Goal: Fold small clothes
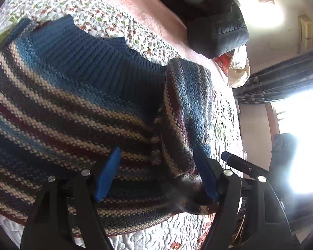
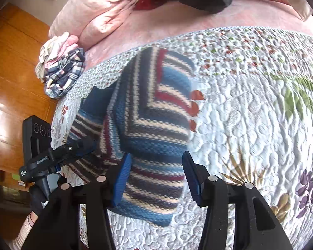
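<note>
A striped knit sweater [image 1: 73, 108] in blue, cream and maroon lies on the floral quilt [image 1: 94, 14], its blue ribbed hem [image 1: 89, 56] at the far side. One sleeve [image 1: 187, 108] is folded over the body. My left gripper [image 1: 156, 170] is open low over the sweater, with the folded sleeve's end lying between its blue pads [image 1: 108, 173]. In the right wrist view the sweater [image 2: 154, 125] lies partly folded. My right gripper [image 2: 156, 175] hovers open over its near edge, holding nothing. The left gripper's black body [image 2: 52, 158] shows at the sweater's left side.
A stack of folded clothes [image 2: 60, 70] sits at the quilt's far left corner beside a pink duvet [image 2: 98, 10]. A dark jacket [image 1: 215, 20] lies at the back. Bare quilt [image 2: 260, 114] spreads to the right. The bed edge drops to a wooden floor [image 2: 10, 83].
</note>
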